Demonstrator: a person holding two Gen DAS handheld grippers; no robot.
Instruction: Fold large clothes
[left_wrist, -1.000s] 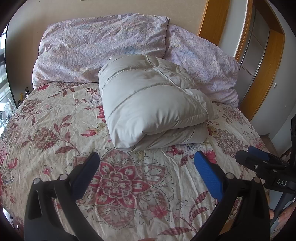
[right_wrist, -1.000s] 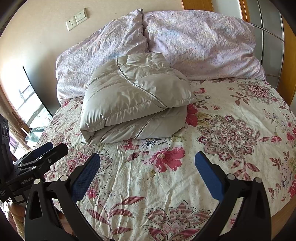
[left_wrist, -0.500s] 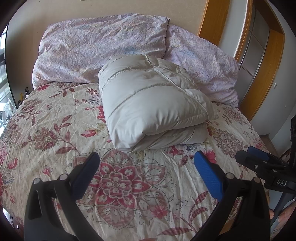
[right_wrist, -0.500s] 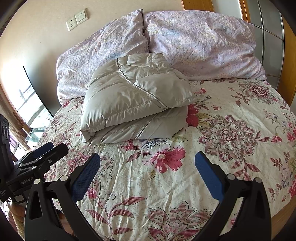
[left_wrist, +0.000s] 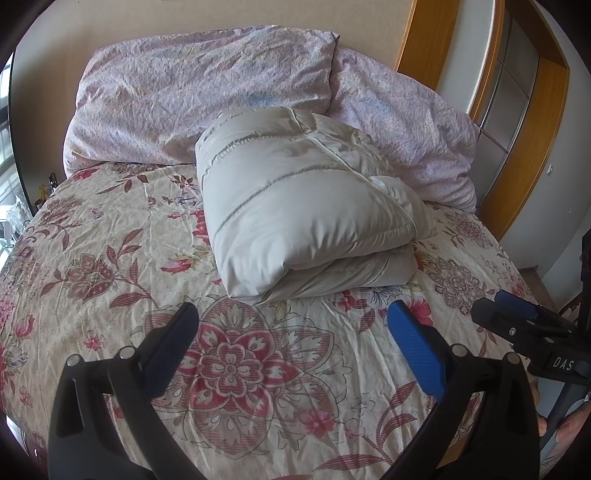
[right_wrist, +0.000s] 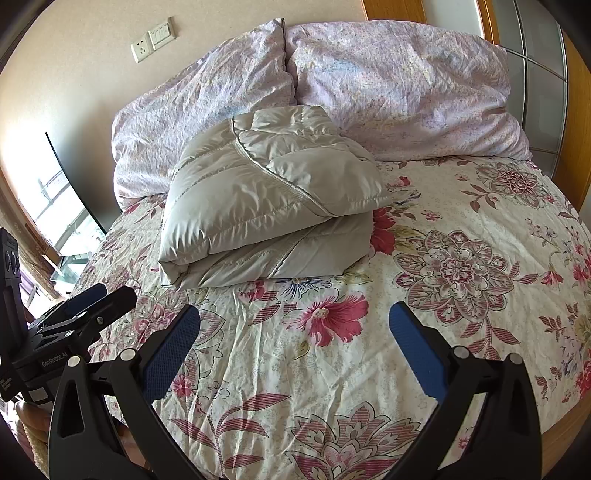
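Here the puffy grey coat (left_wrist: 303, 218) lies folded on the flowery bed (left_wrist: 110, 258), touching the pillows (left_wrist: 192, 96). The left gripper (left_wrist: 291, 339) and right gripper (right_wrist: 293, 339) are both wide apart, holding nothing.

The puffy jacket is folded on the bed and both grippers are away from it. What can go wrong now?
1. The folded puffy jacket looks springy: its top layer bulges above the lower one, so it may slowly open by itself.
2. It leans on the pillows behind it; if they shift, the stack may tip.
3. The left gripper and the right gripper are both open and hold nothing, so nothing presses the fold down.
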